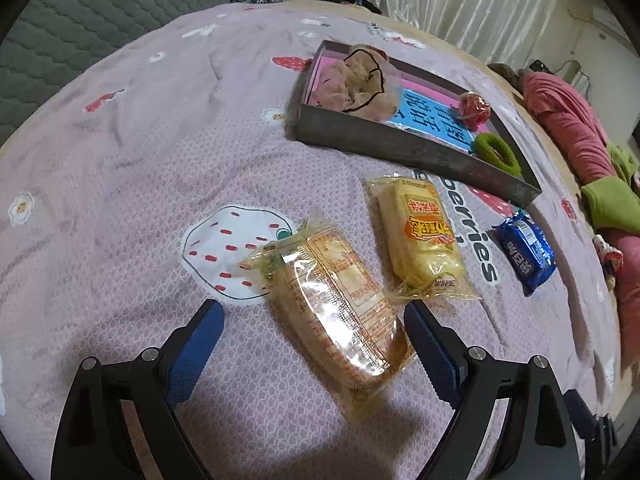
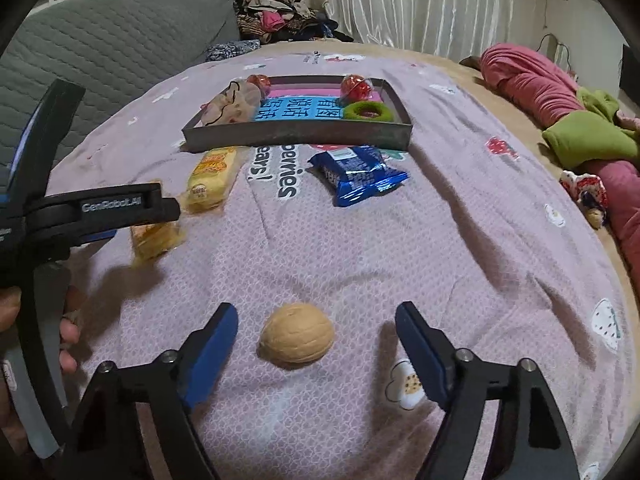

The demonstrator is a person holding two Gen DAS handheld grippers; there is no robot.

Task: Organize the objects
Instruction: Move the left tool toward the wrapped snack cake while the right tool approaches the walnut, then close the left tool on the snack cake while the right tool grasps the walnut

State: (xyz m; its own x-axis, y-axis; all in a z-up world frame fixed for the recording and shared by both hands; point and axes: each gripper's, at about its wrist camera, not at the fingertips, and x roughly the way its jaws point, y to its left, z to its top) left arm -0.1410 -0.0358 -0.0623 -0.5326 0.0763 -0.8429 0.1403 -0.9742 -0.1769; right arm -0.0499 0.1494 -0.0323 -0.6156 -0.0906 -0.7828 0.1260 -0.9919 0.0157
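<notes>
My left gripper (image 1: 314, 316) is open, its blue pads either side of a clear-wrapped pastry packet (image 1: 336, 308) lying on the pink bedspread. A yellow cake packet (image 1: 424, 236) and a blue biscuit packet (image 1: 526, 250) lie beyond it. My right gripper (image 2: 316, 320) is open around a tan walnut (image 2: 297, 338) on the bedspread, not touching it. A grey tray (image 2: 296, 136) farther back holds a beige hairnet (image 2: 230, 106), red wrapped sweets (image 2: 356, 88) and a green hair tie (image 2: 366, 112). The left gripper's body (image 2: 100, 208) shows at the left of the right wrist view.
A grey quilted headboard (image 2: 100, 48) stands at the left. Pink and green bedding (image 2: 560, 100) lies along the right edge of the bed. A pile of clothes (image 2: 276, 16) sits behind, before white curtains. A small toy (image 2: 586, 194) lies at right.
</notes>
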